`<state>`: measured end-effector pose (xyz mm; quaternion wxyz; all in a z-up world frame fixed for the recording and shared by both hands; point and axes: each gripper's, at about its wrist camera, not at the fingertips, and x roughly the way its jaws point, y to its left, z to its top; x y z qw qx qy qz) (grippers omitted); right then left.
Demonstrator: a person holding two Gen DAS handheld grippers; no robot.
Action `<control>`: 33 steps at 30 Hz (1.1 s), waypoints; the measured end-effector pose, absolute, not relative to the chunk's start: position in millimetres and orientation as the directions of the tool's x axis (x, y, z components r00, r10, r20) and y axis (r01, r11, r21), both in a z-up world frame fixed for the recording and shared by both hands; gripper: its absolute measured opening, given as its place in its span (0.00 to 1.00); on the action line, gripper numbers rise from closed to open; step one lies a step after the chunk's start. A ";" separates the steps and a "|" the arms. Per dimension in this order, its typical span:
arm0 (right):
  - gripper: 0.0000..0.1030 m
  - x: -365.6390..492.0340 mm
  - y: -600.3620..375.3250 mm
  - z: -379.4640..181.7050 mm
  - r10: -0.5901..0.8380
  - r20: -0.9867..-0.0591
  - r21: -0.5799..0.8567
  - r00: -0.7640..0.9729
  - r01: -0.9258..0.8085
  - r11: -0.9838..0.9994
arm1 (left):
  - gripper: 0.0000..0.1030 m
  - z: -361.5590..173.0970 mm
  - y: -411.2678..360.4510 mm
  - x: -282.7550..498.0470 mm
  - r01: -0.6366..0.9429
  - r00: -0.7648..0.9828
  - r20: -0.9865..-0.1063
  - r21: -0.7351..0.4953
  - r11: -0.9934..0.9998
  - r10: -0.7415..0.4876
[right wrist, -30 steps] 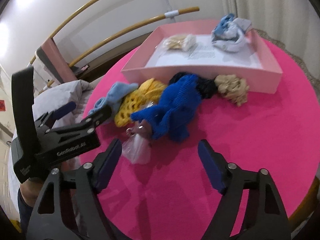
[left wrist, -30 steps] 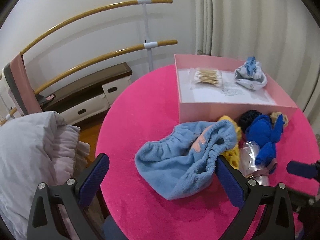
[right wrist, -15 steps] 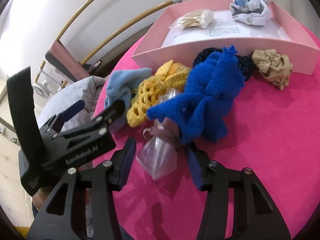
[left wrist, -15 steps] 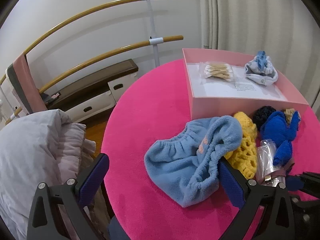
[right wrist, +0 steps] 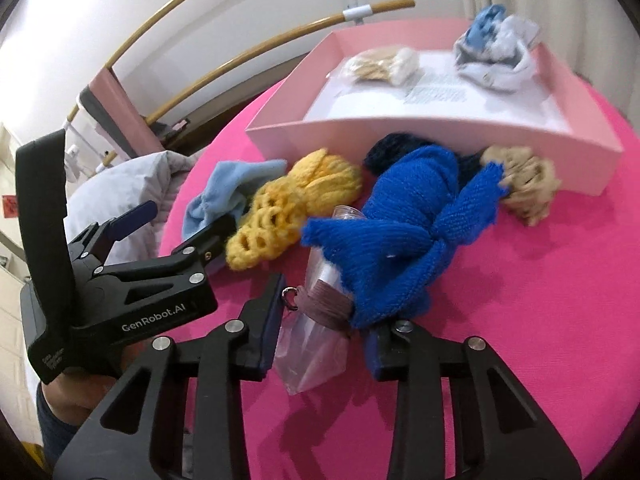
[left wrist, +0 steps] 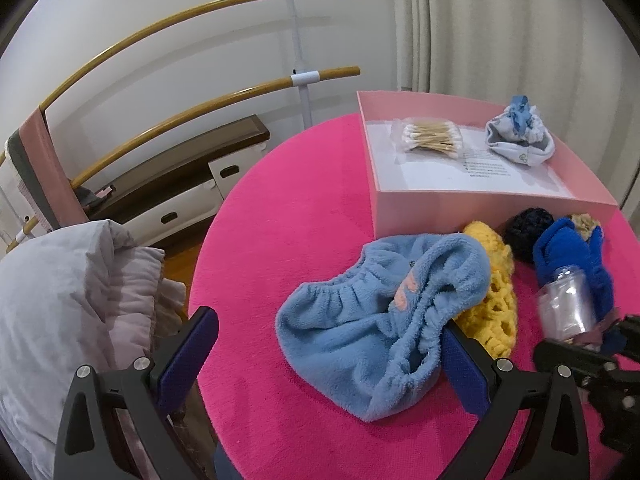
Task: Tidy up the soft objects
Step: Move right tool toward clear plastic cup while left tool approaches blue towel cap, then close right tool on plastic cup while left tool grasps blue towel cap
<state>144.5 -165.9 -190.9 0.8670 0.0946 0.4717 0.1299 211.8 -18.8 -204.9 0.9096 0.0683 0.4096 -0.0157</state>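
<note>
A light blue terry cap (left wrist: 384, 320) lies on the pink round table (left wrist: 280, 216), between the wide-open fingers of my left gripper (left wrist: 328, 354); its right pad touches the cap's edge. My right gripper (right wrist: 322, 330) is closing around a clear plastic bag with a brown band (right wrist: 316, 332), partly under a royal blue knit piece (right wrist: 400, 224). A yellow crochet piece (right wrist: 288, 204), a dark navy piece (left wrist: 528, 226) and a beige scrunchie (right wrist: 524, 180) lie by the pink box (left wrist: 480, 208). The box holds cotton swabs (left wrist: 430, 140) and a white-blue cloth (left wrist: 520, 136).
A grey quilt (left wrist: 60, 308) lies left of the table. Wooden curved rails (left wrist: 200, 100) and a low drawer unit (left wrist: 180, 184) stand behind. Curtains (left wrist: 500, 20) hang at the back right. The left gripper shows in the right wrist view (right wrist: 132, 272).
My right gripper has moved forward and narrowed its jaws around the plastic bag. My left gripper has shifted slightly left with the blue cap still between its open fingers.
</note>
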 end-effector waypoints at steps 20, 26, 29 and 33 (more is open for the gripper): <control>0.31 137.3 -168.7 -186.8 0.310 -0.791 0.269 0.527 -0.155 0.950 | 0.29 -208.7 -16.5 243.3 0.116 0.625 -0.777 -0.004 0.993 -0.076; 0.31 132.2 -168.4 -177.4 0.324 -0.775 0.278 0.542 -0.168 0.946 | 0.12 -193.0 -5.3 228.1 0.124 0.632 -0.768 -0.039 0.992 -0.109; 0.31 130.7 -168.4 -172.3 0.319 -0.768 0.270 0.556 -0.170 0.948 | 0.10 -185.3 -3.4 217.4 0.128 0.639 -0.760 -0.044 0.991 -0.116; 0.31 126.5 -167.2 -164.9 0.310 -0.759 0.256 0.573 -0.176 0.951 | 0.09 -176.7 -4.2 204.7 0.127 0.650 -0.751 -0.046 0.991 -0.118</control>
